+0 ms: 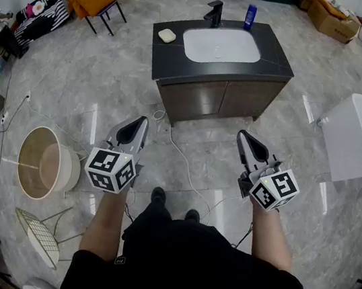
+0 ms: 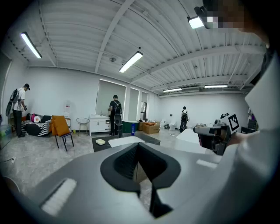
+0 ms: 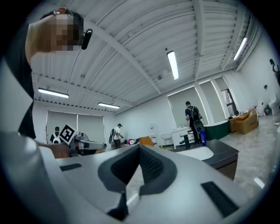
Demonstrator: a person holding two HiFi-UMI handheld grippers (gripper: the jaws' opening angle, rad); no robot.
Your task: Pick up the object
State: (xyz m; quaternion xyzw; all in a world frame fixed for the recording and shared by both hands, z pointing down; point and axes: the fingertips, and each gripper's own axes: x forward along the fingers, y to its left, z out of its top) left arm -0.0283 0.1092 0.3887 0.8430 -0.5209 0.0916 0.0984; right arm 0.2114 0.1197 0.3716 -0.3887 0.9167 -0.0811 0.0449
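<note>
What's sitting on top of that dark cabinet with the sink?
A white basin, a black tap, a blue bottle and a pale soap bar. Its closed doors hide whatever is inside.

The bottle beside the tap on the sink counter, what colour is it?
The bottle is blue, seen best in the head view.

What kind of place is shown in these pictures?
Probably an open studio or test hall, not a home: a dark vanity cabinet with a white basin stands alone on the glossy grey tiled floor, brown cardboard boxes lie beyond it, and long tube lights line the ceiling.
</note>
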